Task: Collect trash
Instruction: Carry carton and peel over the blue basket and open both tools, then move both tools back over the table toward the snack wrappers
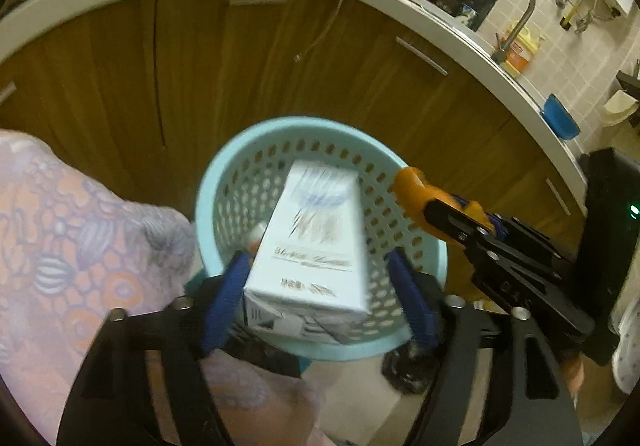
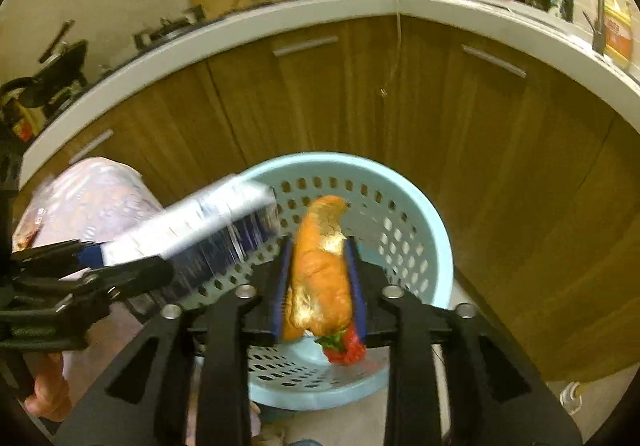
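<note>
Both items hang over the round pale-blue perforated plastic basket [image 1: 424, 266], which stands on the floor near the wooden cabinet doors [image 1: 280, 58].

The left gripper [image 1: 320, 282] has the white rectangular carton with dark print [image 1: 312, 246] between its blue pads. The left pad lies against the carton's side, while a clear gap shows between the right pad and the carton, so the jaws stand apart and the carton looks to be slipping free. It is smeared by blur, so whether the left pad presses at all I cannot tell.

The right gripper [image 2: 320, 282] has the orange-brown bread roll with a red and green filling [image 2: 320, 266] between its pads. The pads sit right at the roll's flanks; whether they pinch it or only flank it is not clear.

The risks lie in the drop. The carton is long compared with the basket's mouth and points toward the far wall; if it tips on its near end it could catch the near rim and fall to the floor on the left, beside the person's patterned pink and lilac clothing [image 1: 80, 238]. The roll's filling hangs loose at its near end, above the near rim, and could land outside the basket. The two grippers are near each other, so a sideways move by either could knock the other's load.
</note>
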`<action>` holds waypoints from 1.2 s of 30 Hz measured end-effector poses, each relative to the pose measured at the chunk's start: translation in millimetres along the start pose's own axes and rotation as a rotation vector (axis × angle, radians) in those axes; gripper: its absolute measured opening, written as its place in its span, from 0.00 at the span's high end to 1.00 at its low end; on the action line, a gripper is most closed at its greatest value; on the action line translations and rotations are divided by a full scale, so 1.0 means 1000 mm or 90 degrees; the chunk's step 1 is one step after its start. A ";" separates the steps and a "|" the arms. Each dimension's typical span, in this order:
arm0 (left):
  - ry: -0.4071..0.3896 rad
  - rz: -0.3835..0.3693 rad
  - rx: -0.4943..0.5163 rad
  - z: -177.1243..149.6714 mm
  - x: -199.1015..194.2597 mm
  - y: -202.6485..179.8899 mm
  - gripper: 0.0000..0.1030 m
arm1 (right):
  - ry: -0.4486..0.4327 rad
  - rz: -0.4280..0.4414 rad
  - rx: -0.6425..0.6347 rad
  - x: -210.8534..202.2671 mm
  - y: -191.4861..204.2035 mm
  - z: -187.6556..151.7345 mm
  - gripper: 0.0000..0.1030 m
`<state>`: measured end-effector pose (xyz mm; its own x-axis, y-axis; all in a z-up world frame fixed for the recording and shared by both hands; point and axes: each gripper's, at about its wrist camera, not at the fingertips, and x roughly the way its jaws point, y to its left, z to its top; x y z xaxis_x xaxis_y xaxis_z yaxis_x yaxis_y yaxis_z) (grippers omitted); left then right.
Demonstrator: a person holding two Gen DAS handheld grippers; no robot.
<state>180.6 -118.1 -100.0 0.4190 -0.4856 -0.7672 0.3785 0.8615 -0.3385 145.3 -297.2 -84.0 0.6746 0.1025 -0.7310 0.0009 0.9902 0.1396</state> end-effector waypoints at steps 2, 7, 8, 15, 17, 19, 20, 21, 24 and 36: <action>0.001 0.014 0.008 -0.004 0.001 0.004 0.31 | -0.002 -0.010 0.003 0.002 -0.002 0.000 0.50; -0.009 0.021 0.010 -0.007 -0.007 0.008 0.31 | -0.012 -0.013 -0.008 -0.002 0.004 -0.003 0.50; -0.014 0.022 0.007 -0.008 -0.011 0.010 0.31 | -0.015 -0.012 -0.014 -0.004 0.007 -0.002 0.50; -0.057 0.026 -0.019 -0.016 -0.046 0.027 0.31 | -0.045 0.027 -0.052 -0.023 0.047 0.003 0.50; -0.076 0.034 -0.033 -0.021 -0.062 0.035 0.31 | -0.055 0.044 -0.062 -0.029 0.063 0.006 0.50; -0.097 0.043 -0.045 -0.026 -0.080 0.044 0.31 | -0.064 0.066 -0.077 -0.035 0.081 0.008 0.50; -0.109 0.050 -0.051 -0.029 -0.090 0.048 0.31 | -0.067 0.077 -0.084 -0.038 0.090 0.009 0.50; -0.121 0.057 -0.058 -0.031 -0.100 0.053 0.31 | -0.068 0.086 -0.090 -0.040 0.098 0.009 0.50; -0.162 0.081 -0.088 -0.043 -0.135 0.071 0.31 | -0.075 0.130 -0.121 -0.048 0.137 0.010 0.50; -0.265 0.315 -0.234 -0.106 -0.259 0.158 0.31 | -0.066 0.260 -0.246 -0.054 0.275 -0.011 0.50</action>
<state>44.6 159.1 -12.1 0.7744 0.0185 -0.6324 -0.2050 0.9529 -0.2233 100.7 -29.8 -13.7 0.6321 0.4938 -0.5972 -0.5319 0.8369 0.1292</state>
